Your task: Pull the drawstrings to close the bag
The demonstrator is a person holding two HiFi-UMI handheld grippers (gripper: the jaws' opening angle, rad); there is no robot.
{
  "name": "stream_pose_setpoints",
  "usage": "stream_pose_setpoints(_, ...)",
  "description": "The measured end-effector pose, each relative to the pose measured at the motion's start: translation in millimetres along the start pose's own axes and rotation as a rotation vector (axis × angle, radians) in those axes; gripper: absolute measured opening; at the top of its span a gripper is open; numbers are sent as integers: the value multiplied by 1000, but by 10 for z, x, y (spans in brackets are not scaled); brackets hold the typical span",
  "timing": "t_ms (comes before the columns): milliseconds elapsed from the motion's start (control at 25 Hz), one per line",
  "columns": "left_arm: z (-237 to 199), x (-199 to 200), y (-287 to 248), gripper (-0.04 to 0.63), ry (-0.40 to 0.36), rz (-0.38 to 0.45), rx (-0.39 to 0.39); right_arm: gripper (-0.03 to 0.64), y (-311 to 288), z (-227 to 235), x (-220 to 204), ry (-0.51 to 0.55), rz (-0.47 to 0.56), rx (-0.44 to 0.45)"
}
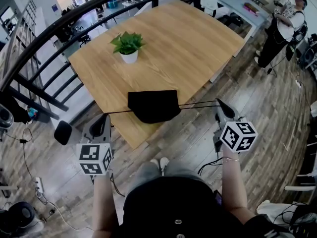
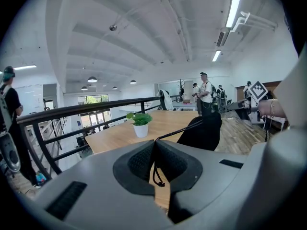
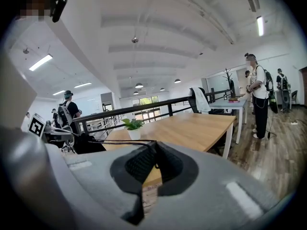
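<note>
A black drawstring bag (image 1: 153, 105) lies at the near corner of the wooden table (image 1: 188, 48), its top edge drawn flat. One black drawstring (image 1: 119, 112) runs taut to the left, where my left gripper (image 1: 105, 117) is shut on it, off the table's edge. The other drawstring (image 1: 198, 103) stretches right into my right gripper (image 1: 219, 103), also shut on the cord. In the left gripper view the cord (image 2: 175, 132) leads from the closed jaws (image 2: 154, 145) to the bag (image 2: 204, 131). The right gripper view shows the cord (image 3: 120, 141) running from the jaws (image 3: 154, 147) to the bag (image 3: 88, 143).
A small potted plant (image 1: 129, 46) in a white pot stands on the table behind the bag. A black railing (image 1: 44, 38) curves along the left. A person (image 1: 285, 24) stands at the far right beside a second table (image 1: 242, 6). Cables lie on the floor (image 1: 29, 182).
</note>
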State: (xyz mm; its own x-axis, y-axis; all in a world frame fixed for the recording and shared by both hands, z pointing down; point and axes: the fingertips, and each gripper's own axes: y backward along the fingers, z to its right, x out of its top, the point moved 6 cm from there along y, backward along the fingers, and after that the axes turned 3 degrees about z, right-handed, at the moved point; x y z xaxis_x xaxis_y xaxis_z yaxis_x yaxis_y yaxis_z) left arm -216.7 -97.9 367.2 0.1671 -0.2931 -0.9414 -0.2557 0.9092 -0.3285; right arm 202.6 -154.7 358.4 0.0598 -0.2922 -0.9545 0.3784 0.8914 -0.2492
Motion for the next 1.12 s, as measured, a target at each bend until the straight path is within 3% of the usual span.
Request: stream_pose_setpoints(1120,-300,-154,-45,23,32,-36,50,-2,-122,117,-116,-20,-35,-43)
